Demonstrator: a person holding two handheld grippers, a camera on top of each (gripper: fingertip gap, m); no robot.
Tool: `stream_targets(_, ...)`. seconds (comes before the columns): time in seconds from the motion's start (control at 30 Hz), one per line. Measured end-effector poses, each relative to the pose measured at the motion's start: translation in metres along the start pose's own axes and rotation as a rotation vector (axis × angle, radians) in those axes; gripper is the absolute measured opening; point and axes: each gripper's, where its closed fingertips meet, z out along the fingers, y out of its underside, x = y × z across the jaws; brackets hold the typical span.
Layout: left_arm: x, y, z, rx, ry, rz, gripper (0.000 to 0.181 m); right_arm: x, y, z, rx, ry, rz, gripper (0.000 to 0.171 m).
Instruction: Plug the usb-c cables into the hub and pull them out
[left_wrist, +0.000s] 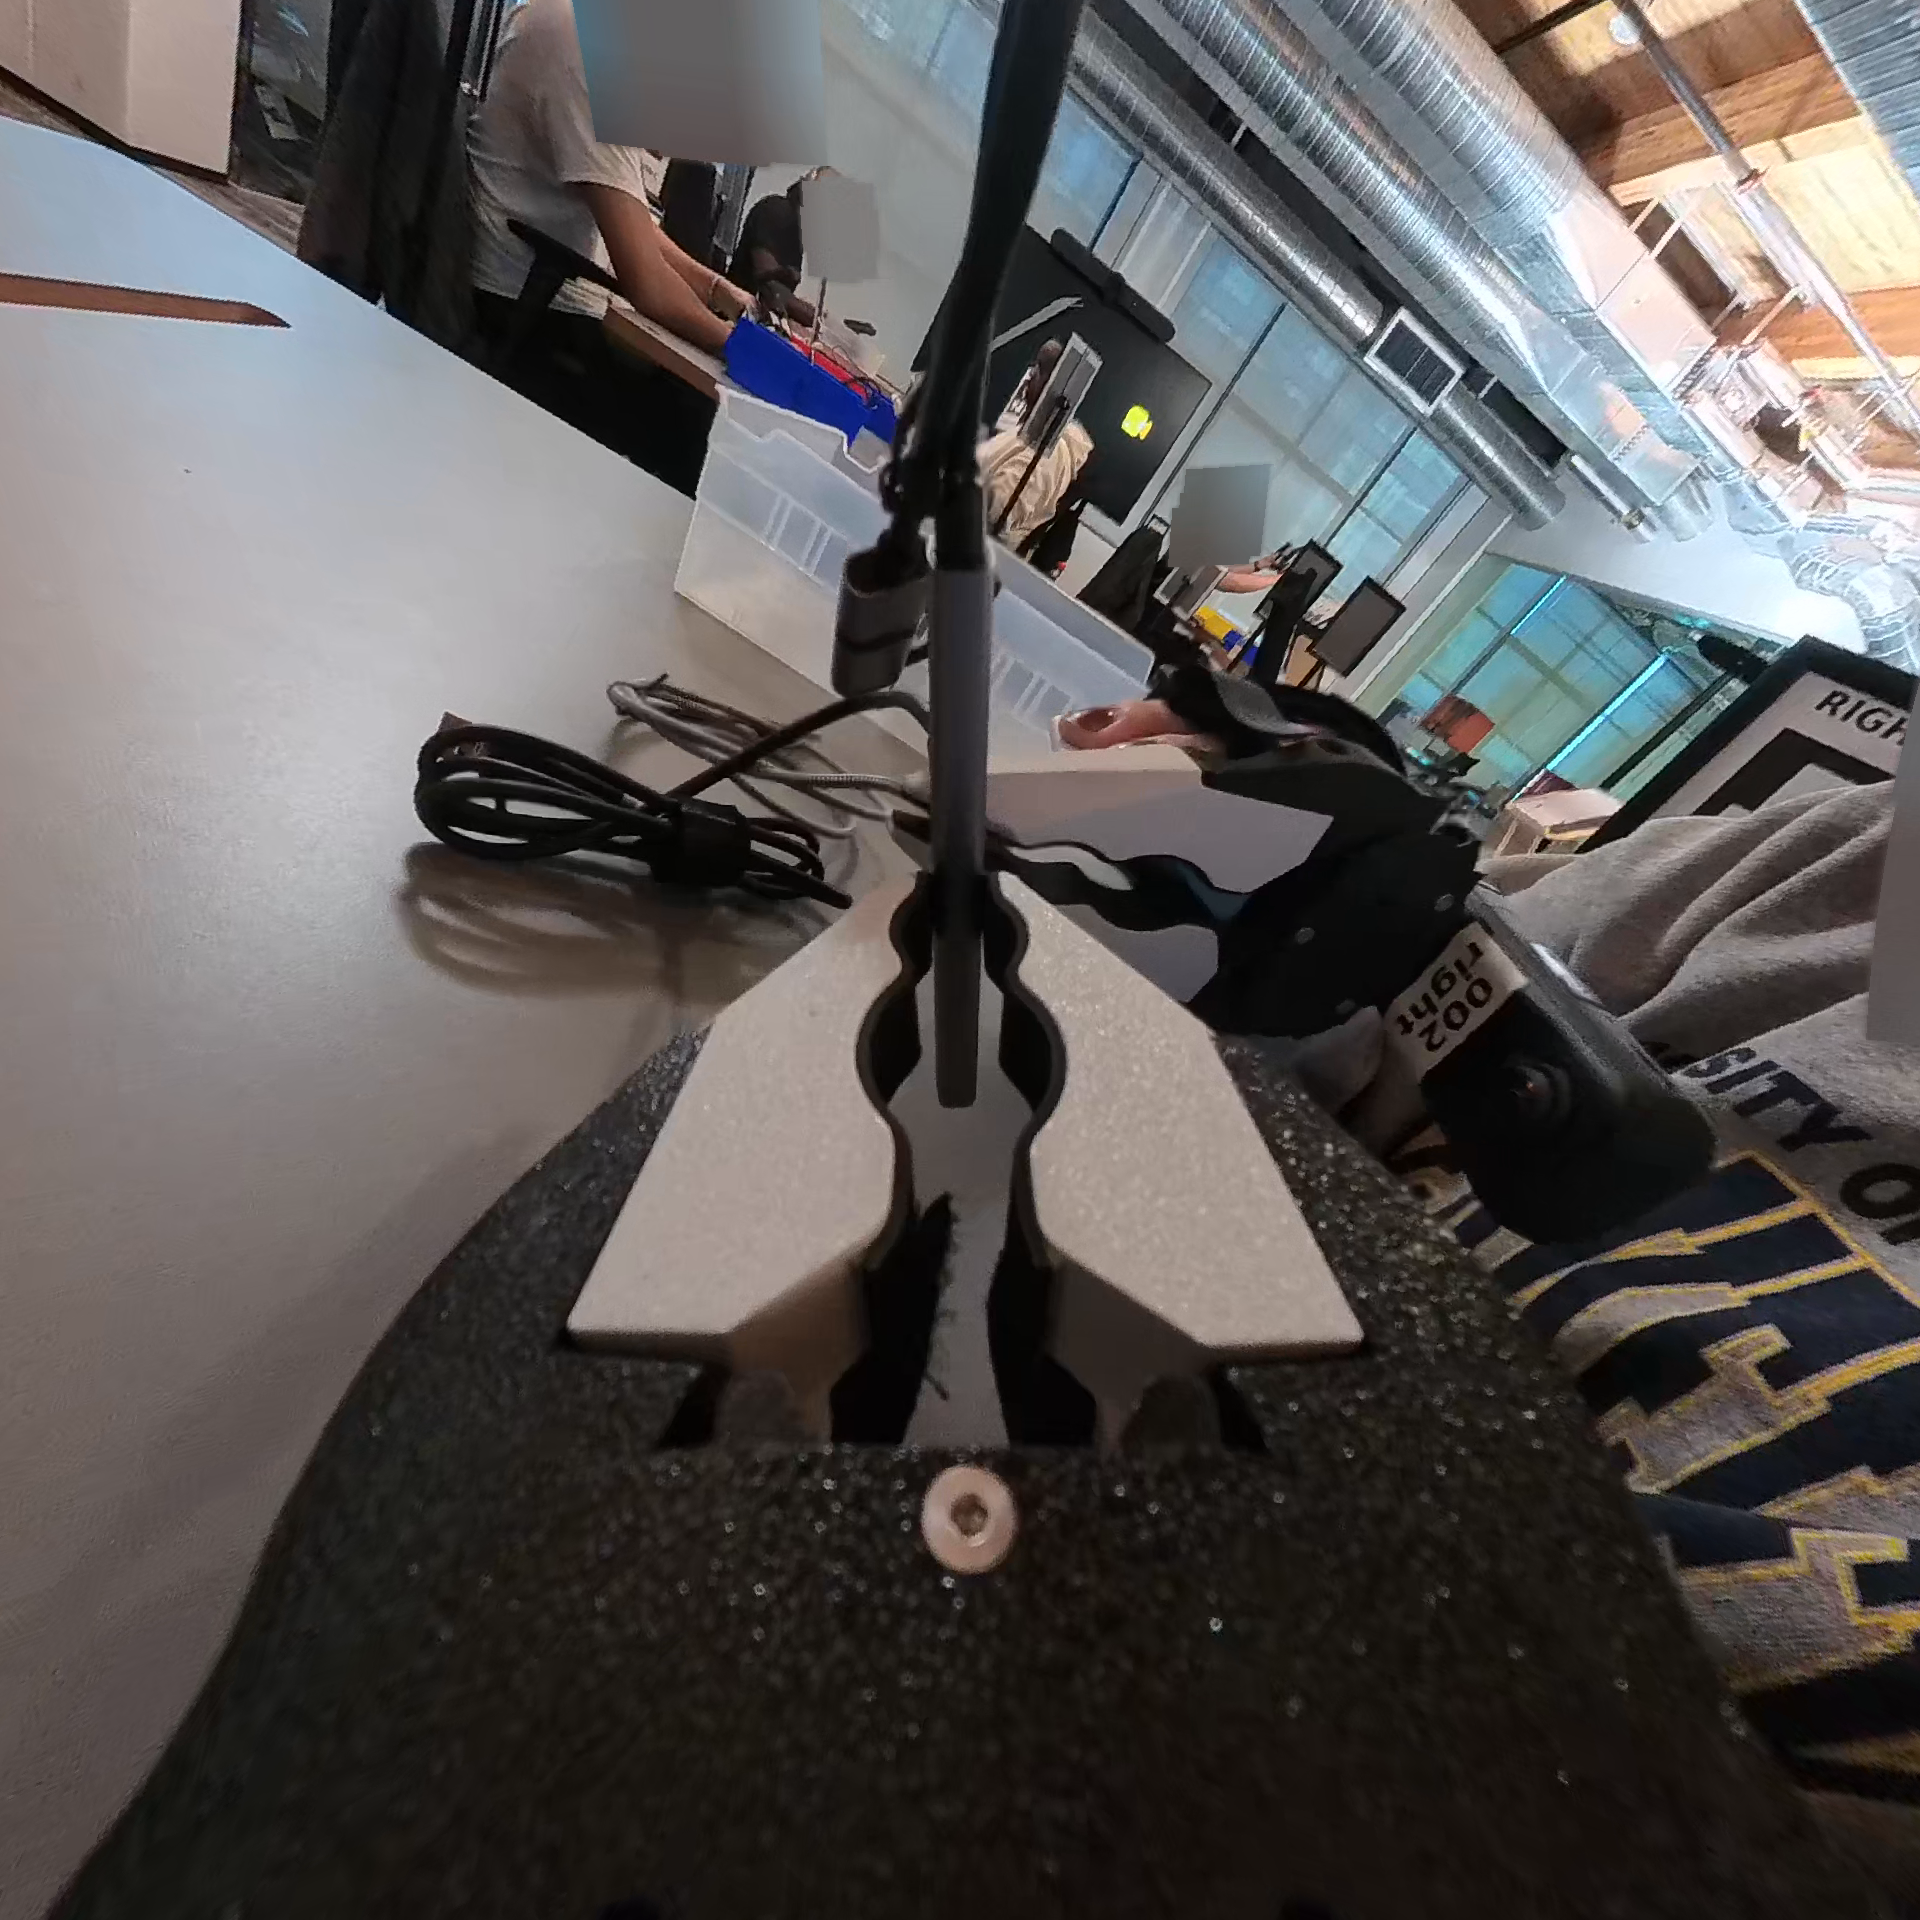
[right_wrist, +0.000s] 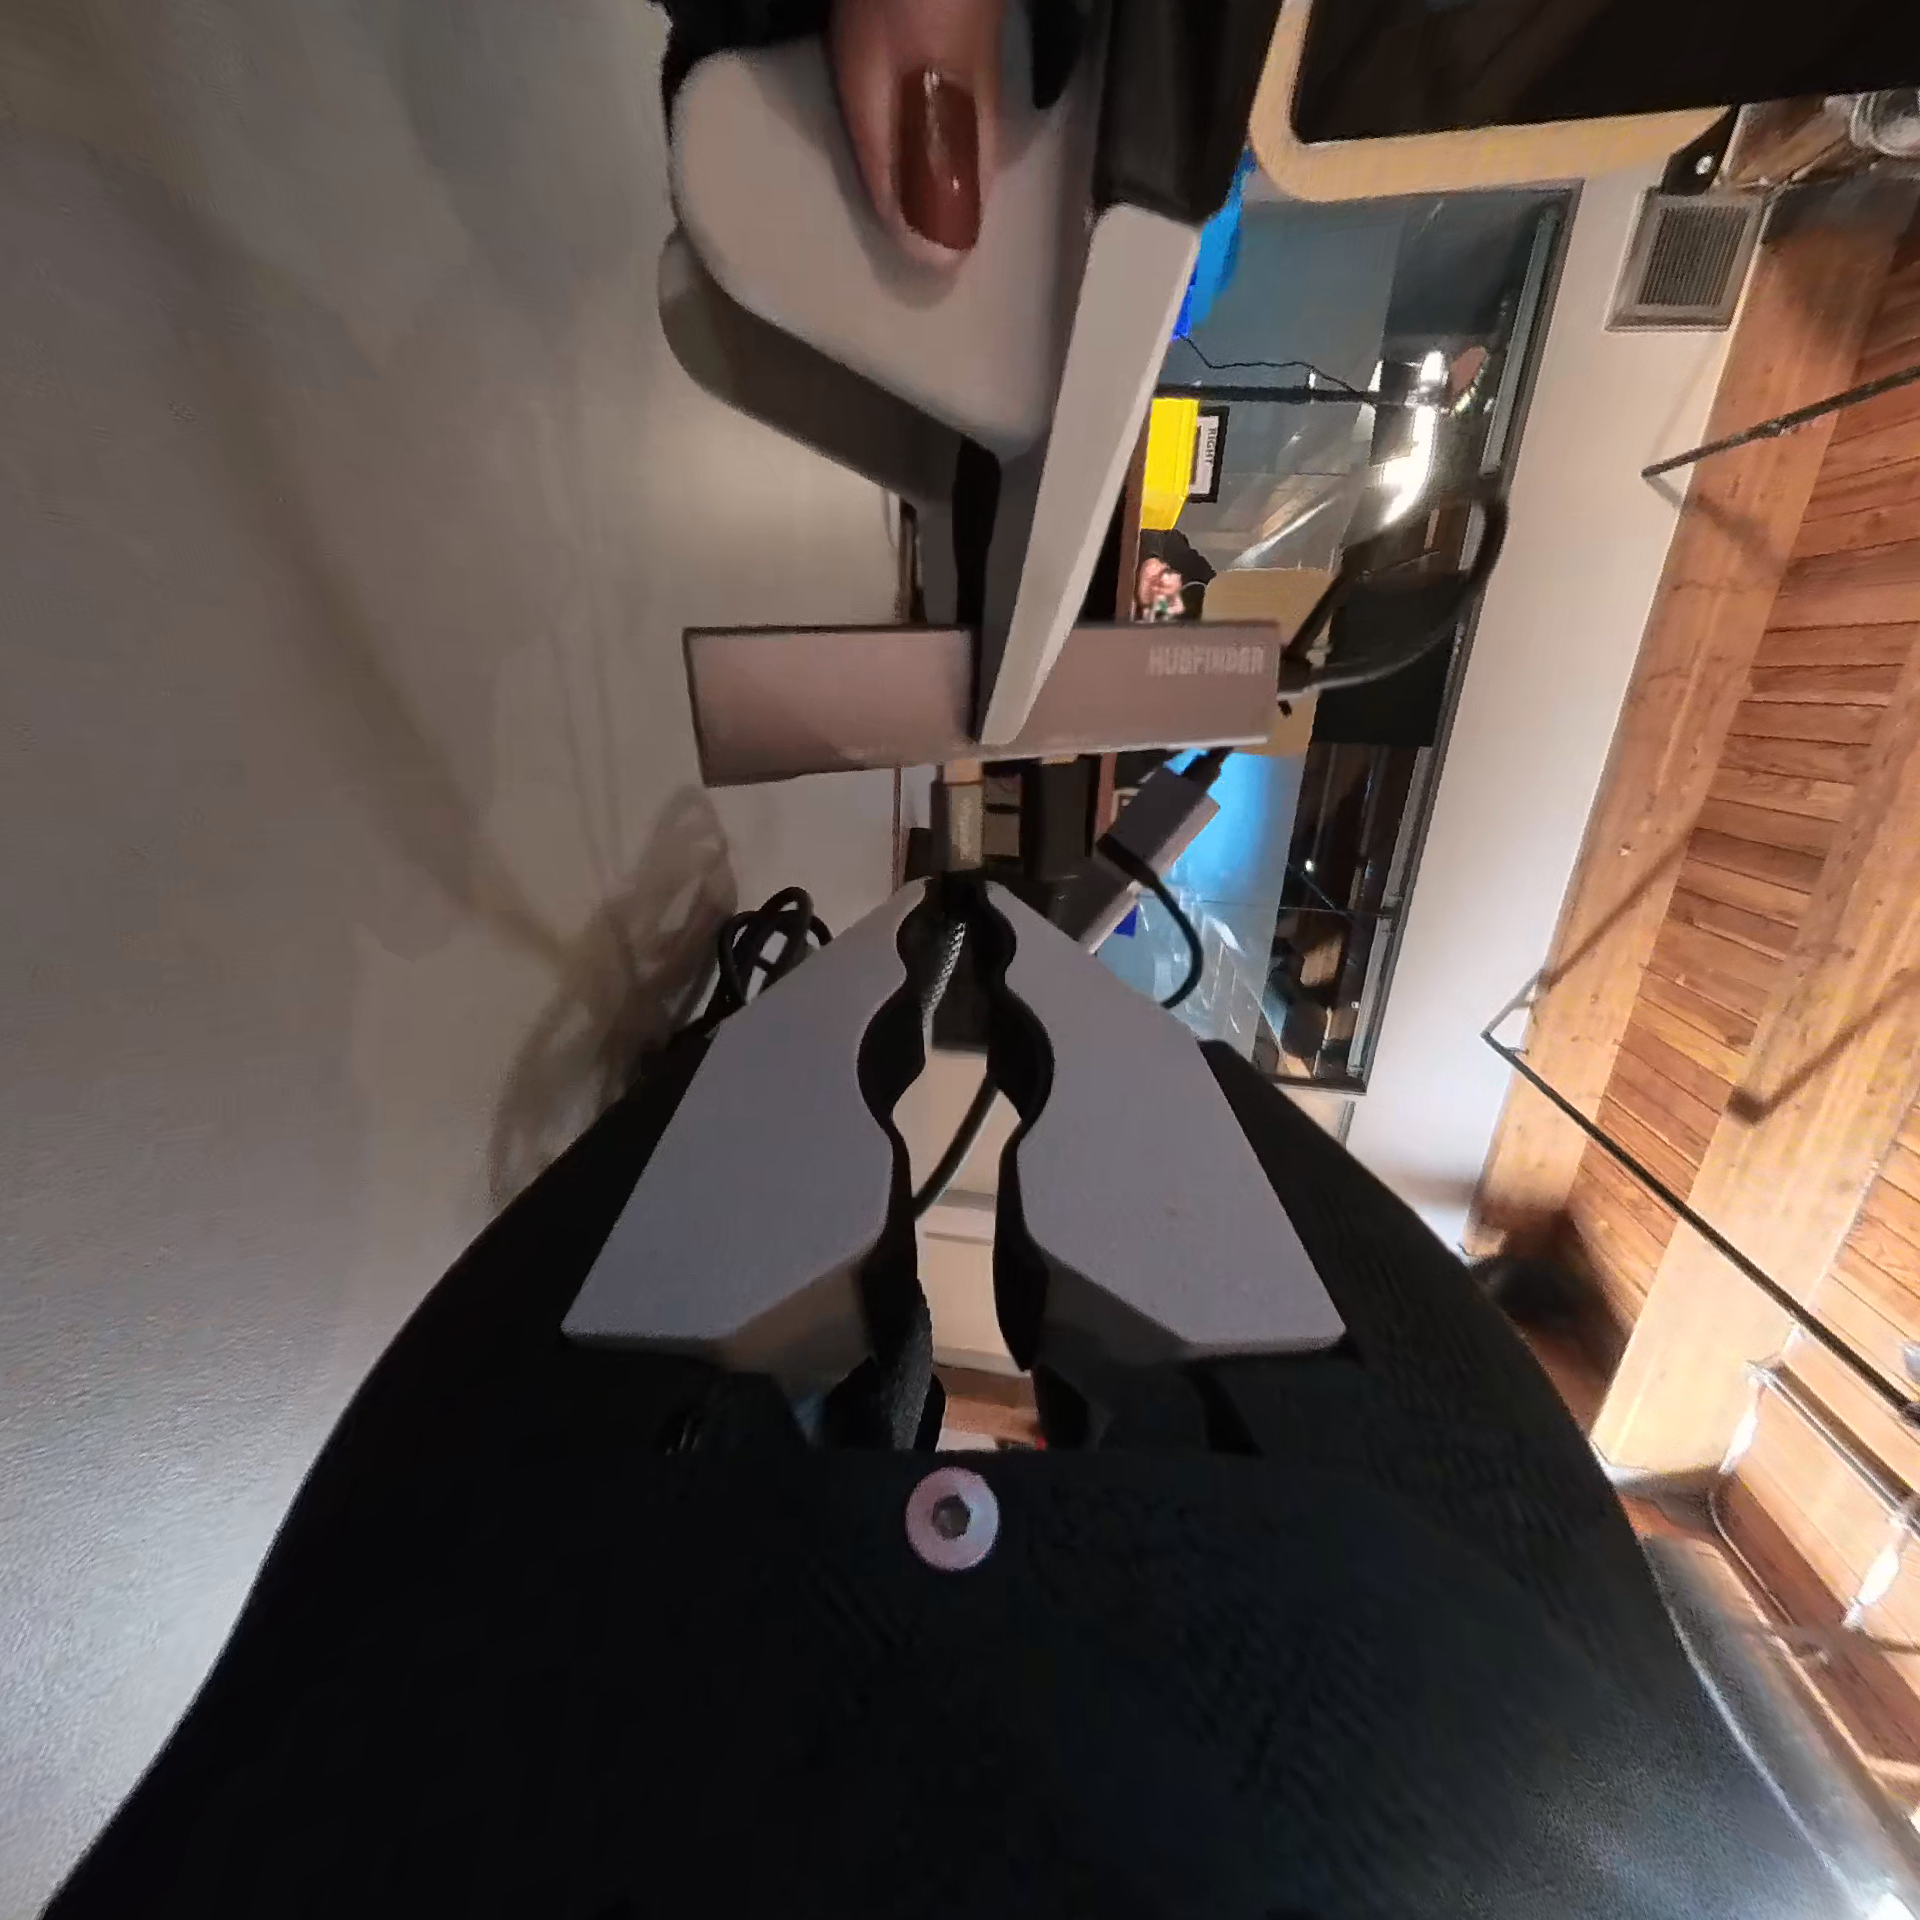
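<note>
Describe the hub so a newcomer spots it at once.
Start in the right wrist view at the pale tabletop. Ahead of the right tongs, the left tongs' grey finger crosses a flat bar: the hub. It alone is a rigid grey slab; everything nearby is cord or plug.

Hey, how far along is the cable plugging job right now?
Done: left gripper clamps the hub. In hand: right gripper pinches a braided cable, its plug at the hub's edge; whether seated is unclear. Left: the coiled black cable on the table, and the pulling out.
</note>
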Motion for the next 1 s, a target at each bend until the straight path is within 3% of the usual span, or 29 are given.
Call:
stream_targets(0.1,-0.003,0.004,0.002,-0.027,-0.033,0.020,0.007,-0.003,0.002,0.001,-0.008,-0.012,-0.010,0.003)
stream_targets(0.6,-0.014,0.002,0.009,-0.028,-0.160,0.107,0.007,-0.022,0.001,0.006,0.087,-0.254,0.484,0.003)
stream_targets(0.7,-0.017,-0.001,0.013,-0.056,-0.262,0.284,0.007,-0.013,0.003,-0.003,0.226,-0.332,0.637,0.013)
stream_targets(0.77,-0.018,-0.002,0.011,-0.118,-0.359,0.504,0.007,0.017,0.014,-0.016,0.321,-0.216,0.672,0.024)
stream_targets(0.87,-0.022,-0.005,0.008,-0.224,-0.544,0.826,0.007,0.046,0.043,-0.024,0.274,-0.010,0.651,0.046)
stream_targets(0.93,-0.018,-0.006,0.012,-0.250,-0.594,0.943,0.007,0.038,0.047,-0.019,0.225,-0.040,0.627,0.058)
stream_targets(1.0,-0.017,0.000,0.018,-0.318,-0.613,1.069,0.007,0.028,0.034,-0.018,0.251,-0.088,0.578,0.059)
